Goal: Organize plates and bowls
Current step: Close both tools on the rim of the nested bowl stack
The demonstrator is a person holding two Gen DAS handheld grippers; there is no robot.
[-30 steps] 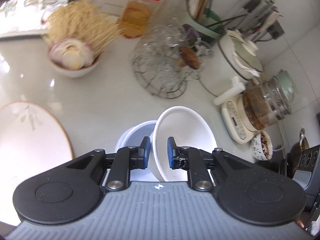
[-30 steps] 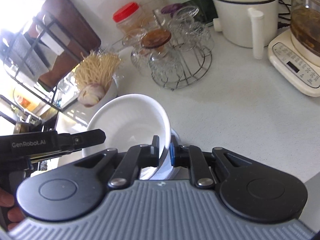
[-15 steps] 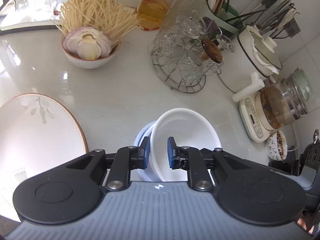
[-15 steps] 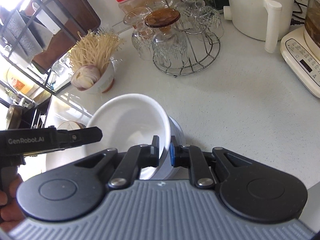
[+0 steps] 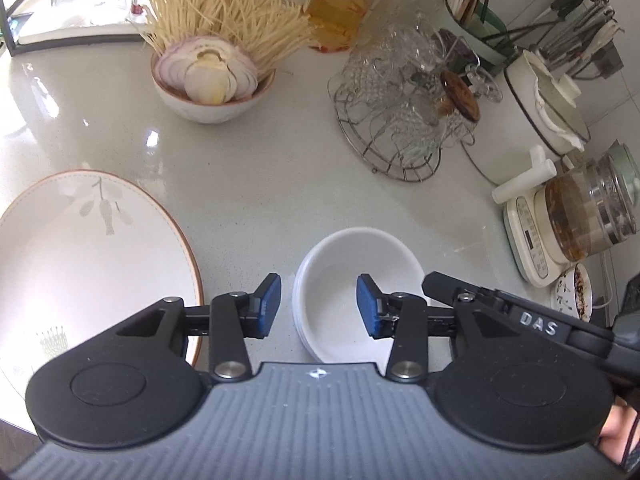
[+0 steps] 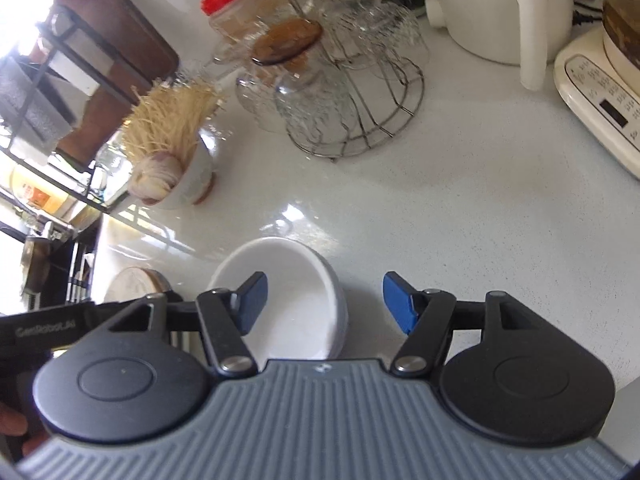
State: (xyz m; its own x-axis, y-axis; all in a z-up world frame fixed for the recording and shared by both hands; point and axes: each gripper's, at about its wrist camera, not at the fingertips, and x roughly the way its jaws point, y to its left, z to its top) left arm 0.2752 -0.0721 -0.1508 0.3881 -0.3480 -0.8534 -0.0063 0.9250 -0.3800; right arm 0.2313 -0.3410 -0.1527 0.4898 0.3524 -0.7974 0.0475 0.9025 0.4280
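between both wide-spread tools, left tool (image 5: 318,306) and right tool (image 6: 324,307), sit nested white bowls (image 5: 352,280).

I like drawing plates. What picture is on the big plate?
The big plate is white with pale grey leaves and a brown rim, clearest in the left wrist view.
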